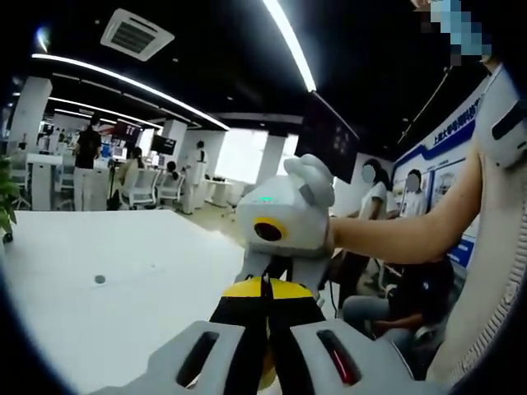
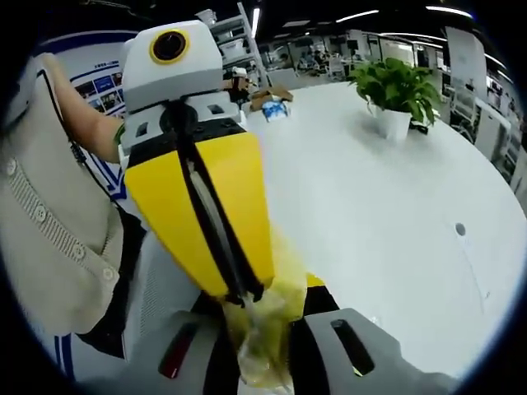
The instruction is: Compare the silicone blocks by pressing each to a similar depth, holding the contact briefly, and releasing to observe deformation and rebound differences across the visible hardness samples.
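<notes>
Translucent yellowish bag (image 2: 262,341), crumpled, sits clamped in the right claw (image 2: 265,362); contents not discernible. Left claw (image 2: 239,290), yellow-jawed, meets it from above, jaws together on the bag's top. Left gripper view: left claw (image 1: 265,288) pressed shut against the right claw. White counter (image 2: 387,206) behind; potted plant (image 2: 394,92) far right. Open office, ceiling light strips (image 1: 290,41).

Place: a large open-plan office or showroom.
Ceiling: dark, with long light strips (image 1: 123,82) and an air vent (image 1: 137,34).
Furniture: a wide white table (image 1: 123,288) ahead of the fingers; desks and chairs (image 1: 140,188) far beyond them.
People: several standing or seated in the background (image 1: 86,164).
Decor: a potted plant (image 2: 394,92) on the table; printed wall panels (image 1: 449,156).
</notes>
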Demonstrator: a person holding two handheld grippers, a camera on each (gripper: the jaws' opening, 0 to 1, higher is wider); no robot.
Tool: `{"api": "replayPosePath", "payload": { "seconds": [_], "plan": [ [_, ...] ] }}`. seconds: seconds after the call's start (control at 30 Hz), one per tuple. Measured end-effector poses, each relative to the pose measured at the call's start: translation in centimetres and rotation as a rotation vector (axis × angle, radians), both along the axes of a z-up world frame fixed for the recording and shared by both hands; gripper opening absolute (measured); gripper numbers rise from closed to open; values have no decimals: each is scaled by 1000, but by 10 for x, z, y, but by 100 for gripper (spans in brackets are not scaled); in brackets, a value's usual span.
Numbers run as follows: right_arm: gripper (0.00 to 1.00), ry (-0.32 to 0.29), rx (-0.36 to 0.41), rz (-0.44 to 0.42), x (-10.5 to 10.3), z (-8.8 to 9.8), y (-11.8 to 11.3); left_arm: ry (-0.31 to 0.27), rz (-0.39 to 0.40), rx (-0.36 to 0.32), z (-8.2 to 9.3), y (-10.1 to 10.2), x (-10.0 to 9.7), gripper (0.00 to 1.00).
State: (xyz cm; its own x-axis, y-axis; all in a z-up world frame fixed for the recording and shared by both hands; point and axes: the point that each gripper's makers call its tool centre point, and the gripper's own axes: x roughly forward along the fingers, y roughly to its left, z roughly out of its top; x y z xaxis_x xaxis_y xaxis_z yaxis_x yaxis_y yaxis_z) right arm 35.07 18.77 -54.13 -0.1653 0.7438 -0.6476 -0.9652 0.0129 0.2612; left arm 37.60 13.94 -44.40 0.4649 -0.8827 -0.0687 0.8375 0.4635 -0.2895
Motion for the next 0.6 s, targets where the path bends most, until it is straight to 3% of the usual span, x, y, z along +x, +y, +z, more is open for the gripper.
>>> {"api": "replayPosePath", "payload": {
  "seconds": [0.37, 0.43, 0.53, 0.57, 0.6],
  "plan": [
    [12, 13, -9, 3, 1, -7, 0, 17, 10, -1, -6, 1, 3, 0],
    [13, -20, 4, 12, 5, -8, 2, 17, 12, 1, -7, 2, 4, 0],
    [14, -12, -6, 16, 4, -10, 1, 31, 16, -4, -10, 2, 5, 0],
    [15, -61, 13, 35, 8, -11, 2, 41, 15, -6, -11, 2, 5, 0],
    [16, -35, 2, 28, 5, -12, 1, 35, 20, -4, -12, 2, 6, 0]
  ]
}}
